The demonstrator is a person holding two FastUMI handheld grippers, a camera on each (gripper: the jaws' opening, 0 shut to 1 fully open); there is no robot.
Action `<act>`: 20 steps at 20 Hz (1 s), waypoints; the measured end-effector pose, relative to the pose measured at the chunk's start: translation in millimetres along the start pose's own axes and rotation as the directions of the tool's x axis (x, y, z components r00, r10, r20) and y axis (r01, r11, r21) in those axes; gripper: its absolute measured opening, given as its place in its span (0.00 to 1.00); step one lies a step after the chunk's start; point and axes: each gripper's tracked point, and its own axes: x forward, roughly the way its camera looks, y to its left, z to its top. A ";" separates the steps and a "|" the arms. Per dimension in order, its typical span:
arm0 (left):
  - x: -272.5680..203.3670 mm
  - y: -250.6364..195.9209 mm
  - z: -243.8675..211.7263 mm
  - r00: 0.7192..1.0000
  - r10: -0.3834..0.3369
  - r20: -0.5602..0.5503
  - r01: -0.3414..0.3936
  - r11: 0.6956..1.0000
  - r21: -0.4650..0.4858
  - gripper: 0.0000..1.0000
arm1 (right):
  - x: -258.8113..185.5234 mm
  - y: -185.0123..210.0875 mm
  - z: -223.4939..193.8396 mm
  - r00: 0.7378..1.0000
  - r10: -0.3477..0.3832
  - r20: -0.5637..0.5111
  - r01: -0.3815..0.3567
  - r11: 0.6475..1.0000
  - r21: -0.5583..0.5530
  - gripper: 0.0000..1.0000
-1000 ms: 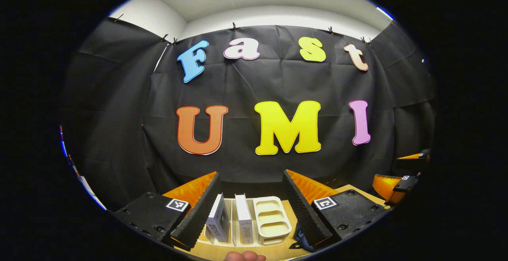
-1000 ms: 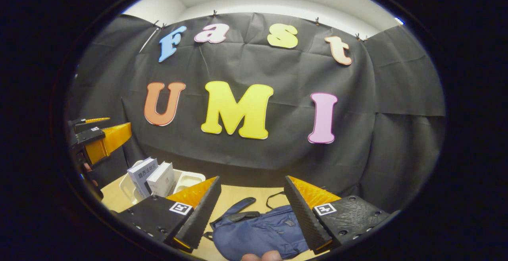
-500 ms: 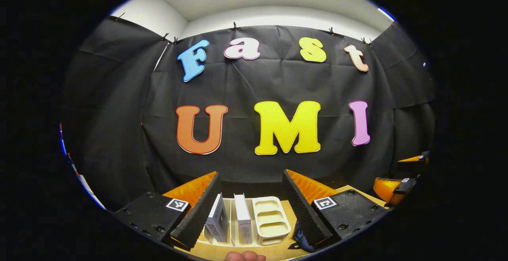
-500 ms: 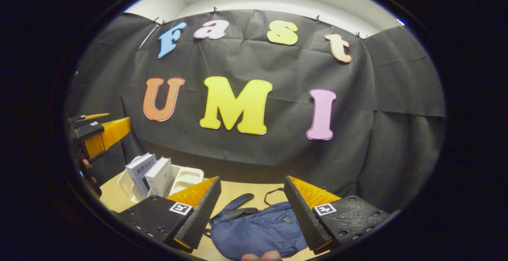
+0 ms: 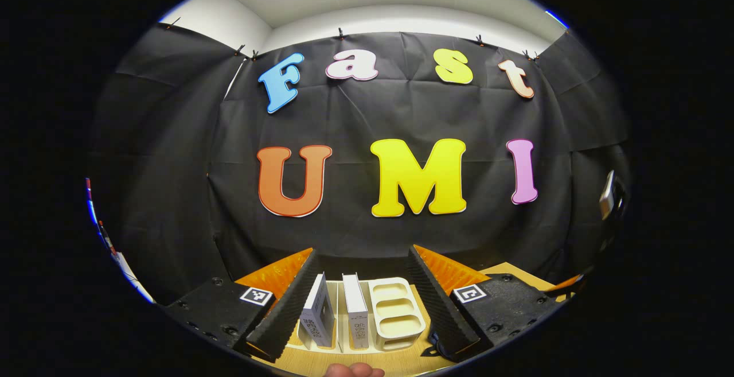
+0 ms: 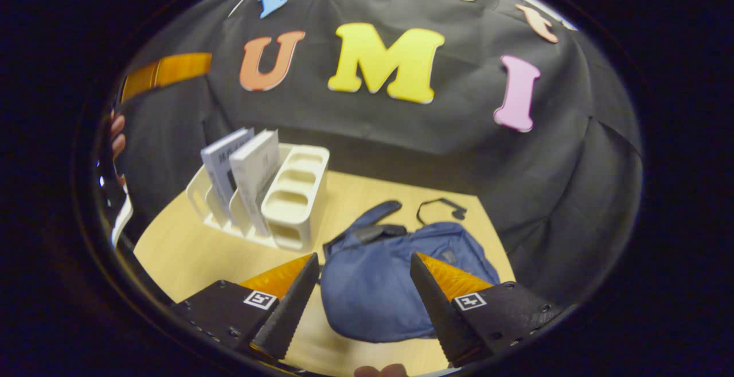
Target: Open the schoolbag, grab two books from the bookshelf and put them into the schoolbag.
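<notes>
Left gripper view: the left gripper point(image 5: 362, 294) is spread, framing two upright books point(image 5: 335, 311) in the bookshelf point(image 5: 395, 314).

Right gripper view: the right gripper point(image 6: 362, 299) is spread above the closed blue schoolbag point(image 6: 381, 285) on the table point(image 6: 189, 251); soft cloth, probably best gripped at its zipper.

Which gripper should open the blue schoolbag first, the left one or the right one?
Probably the right gripper. It is open and pointing down at the schoolbag, which lies flat between its fingers. The left gripper faces the books in the bookshelf instead.
</notes>
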 end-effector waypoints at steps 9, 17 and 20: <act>-8.5 21.4 -16.8 0.998 0.039 -0.039 -0.039 0.999 0.006 0.98 | 55.3 31.7 -100.8 0.920 -0.003 -0.391 -0.040 0.994 -0.101 0.96; -9.0 41.2 -36.2 0.993 0.082 -0.085 -0.081 0.997 0.010 0.98 | 101.3 22.9 -136.0 0.869 -0.167 -0.466 0.084 0.977 -0.195 0.97; -6.2 43.0 -37.3 0.992 0.083 -0.094 -0.082 0.996 0.018 0.98 | 107.4 26.8 -145.2 0.858 -0.179 -0.482 0.096 0.977 -0.191 0.97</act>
